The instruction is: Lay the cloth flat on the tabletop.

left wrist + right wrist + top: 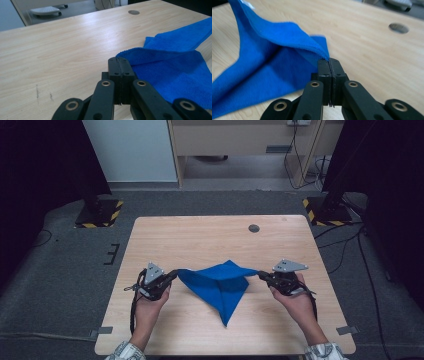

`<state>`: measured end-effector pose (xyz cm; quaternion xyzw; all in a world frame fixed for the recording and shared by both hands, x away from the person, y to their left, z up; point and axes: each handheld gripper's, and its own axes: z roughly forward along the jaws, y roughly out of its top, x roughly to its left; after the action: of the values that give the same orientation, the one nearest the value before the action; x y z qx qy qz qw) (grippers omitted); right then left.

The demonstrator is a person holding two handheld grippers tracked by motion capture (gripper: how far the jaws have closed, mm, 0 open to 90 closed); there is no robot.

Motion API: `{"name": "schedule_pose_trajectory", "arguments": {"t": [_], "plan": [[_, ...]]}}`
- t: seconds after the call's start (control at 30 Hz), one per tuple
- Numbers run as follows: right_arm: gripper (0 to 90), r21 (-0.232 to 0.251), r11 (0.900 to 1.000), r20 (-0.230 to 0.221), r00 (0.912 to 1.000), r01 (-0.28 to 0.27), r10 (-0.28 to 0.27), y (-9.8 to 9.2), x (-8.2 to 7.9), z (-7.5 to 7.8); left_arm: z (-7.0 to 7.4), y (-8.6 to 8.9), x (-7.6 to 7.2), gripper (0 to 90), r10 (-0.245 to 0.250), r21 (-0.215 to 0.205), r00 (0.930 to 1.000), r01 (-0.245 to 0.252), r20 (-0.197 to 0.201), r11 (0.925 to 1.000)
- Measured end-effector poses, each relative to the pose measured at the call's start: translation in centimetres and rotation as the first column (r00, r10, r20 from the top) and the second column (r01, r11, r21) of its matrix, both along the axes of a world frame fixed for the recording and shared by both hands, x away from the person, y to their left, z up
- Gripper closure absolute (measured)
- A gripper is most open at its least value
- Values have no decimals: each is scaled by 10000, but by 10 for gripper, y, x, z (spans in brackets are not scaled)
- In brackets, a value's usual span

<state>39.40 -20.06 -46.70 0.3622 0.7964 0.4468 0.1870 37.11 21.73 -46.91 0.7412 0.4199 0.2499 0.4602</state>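
We see the blue cloth [220, 287] near the front middle of the wooden table [210, 235], stretched between our two grippers, its far edge lifted and one corner trailing on the tabletop towards us. The left gripper [173, 275] has its jaws clamped on the cloth's left corner [125, 53], low over the wood. The right gripper [261, 275] pinches the opposite corner [322, 53] the same way, jaws pressed together on the fabric. Farther back, a small round hole [254, 228] sits in the tabletop, well apart from the cloth.
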Motion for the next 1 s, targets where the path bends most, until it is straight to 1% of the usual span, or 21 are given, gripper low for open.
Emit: {"name": "schedule_pose_trajectory", "arguments": {"t": [0.1,0.2,0.3,0.33,0.4,0.67,0.77,0.87,1.0], "plan": [[892,111,9999,225,9997,47,-50,-5,-2,11,6,-1,2,900,12,-23,10000,-12,63,10000],[892,178,9997,345,9993,142,-148,-9,-3,18,11,-4,8,900,4,29,10000,-4,59,10000],[893,226,9995,374,9990,223,-231,-12,-2,20,13,-7,13,900,-24,25,10000,24,10,10000],[893,213,9995,356,9991,231,-238,-12,-2,20,15,-10,16,900,-52,88,10000,52,4,9999],[893,153,9996,357,9991,226,-231,-12,-1,20,18,-11,18,900,-55,73,10000,55,40,10000],[893,174,9996,498,9985,240,-248,-15,1,29,35,-16,29,900,18,114,9999,-20,129,9999],[894,233,9991,557,9978,351,-364,-19,5,33,39,-18,34,900,43,96,9999,-44,126,9999],[893,289,9986,545,9975,432,-447,-23,10,35,44,-21,41,900,161,-86,9998,-160,91,9998],[894,298,9981,539,9970,543,-559,-24,16,35,47,-24,45,900,212,-104,9997,-211,89,9997]]}}
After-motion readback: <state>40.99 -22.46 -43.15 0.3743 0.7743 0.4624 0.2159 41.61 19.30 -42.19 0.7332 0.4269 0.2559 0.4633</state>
